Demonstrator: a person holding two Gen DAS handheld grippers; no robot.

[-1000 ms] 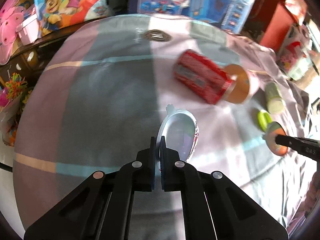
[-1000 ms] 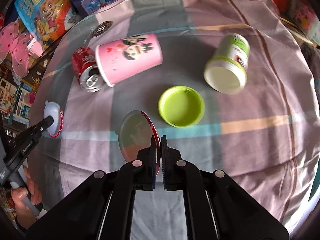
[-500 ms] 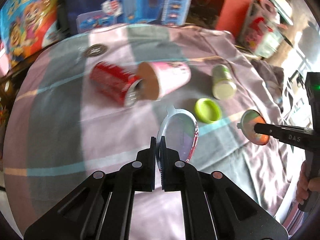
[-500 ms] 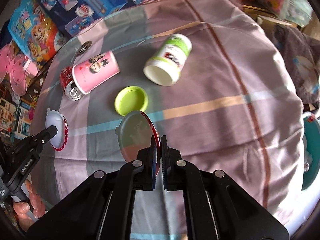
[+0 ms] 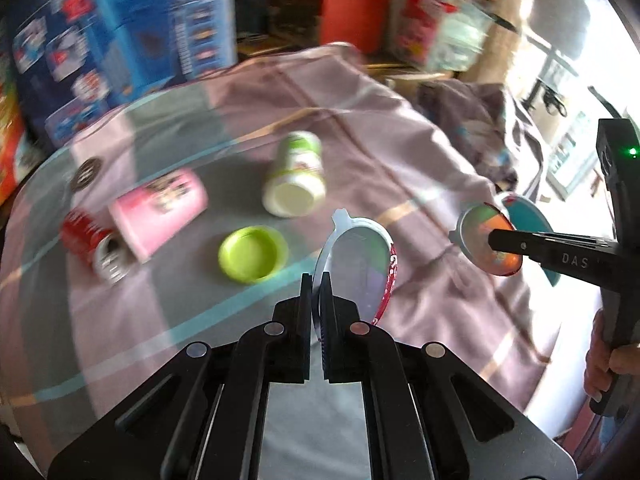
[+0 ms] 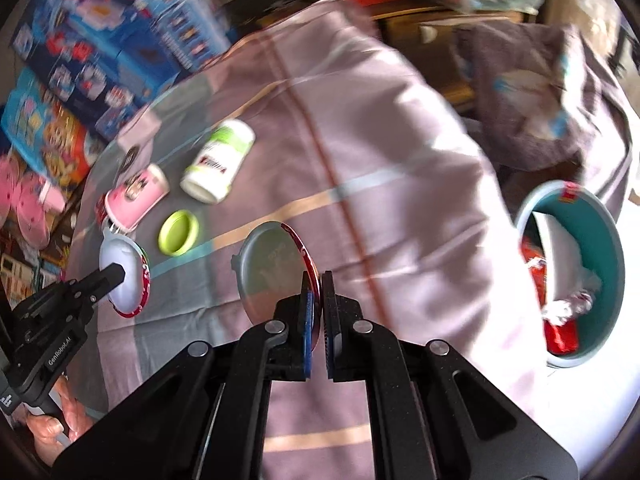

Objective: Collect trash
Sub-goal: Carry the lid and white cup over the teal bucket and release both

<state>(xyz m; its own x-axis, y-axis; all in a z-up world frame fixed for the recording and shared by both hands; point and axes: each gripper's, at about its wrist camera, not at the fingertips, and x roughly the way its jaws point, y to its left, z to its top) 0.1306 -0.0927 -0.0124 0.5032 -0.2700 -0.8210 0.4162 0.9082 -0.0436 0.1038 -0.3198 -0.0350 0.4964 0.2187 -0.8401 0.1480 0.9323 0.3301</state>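
My left gripper (image 5: 316, 280) is shut on the rim of a round foil lid (image 5: 356, 256) with a white tab and a red printed edge, held above the cloth. My right gripper (image 6: 317, 280) is shut on a second foil lid (image 6: 272, 268) with a red rim. From the left wrist view the right gripper (image 5: 494, 238) shows at the right with its lid (image 5: 478, 232). From the right wrist view the left gripper (image 6: 116, 274) shows at the left with its lid (image 6: 126, 280). A teal trash bin (image 6: 612, 256) stands at the right with red and white waste inside.
On the checked cloth (image 5: 380, 140) lie a pink paper cup (image 5: 160, 208), a red soda can (image 5: 90, 244), a green-and-white jar (image 5: 296, 176) and its green cap (image 5: 252, 254). Toy boxes (image 6: 120, 40) line the far side. A person's hand (image 5: 600, 364) grips the right handle.
Both grippers swung to the right across the table with their lids still held. The cup, can and jar slid left in view, and the teal bin came into sight at the right.
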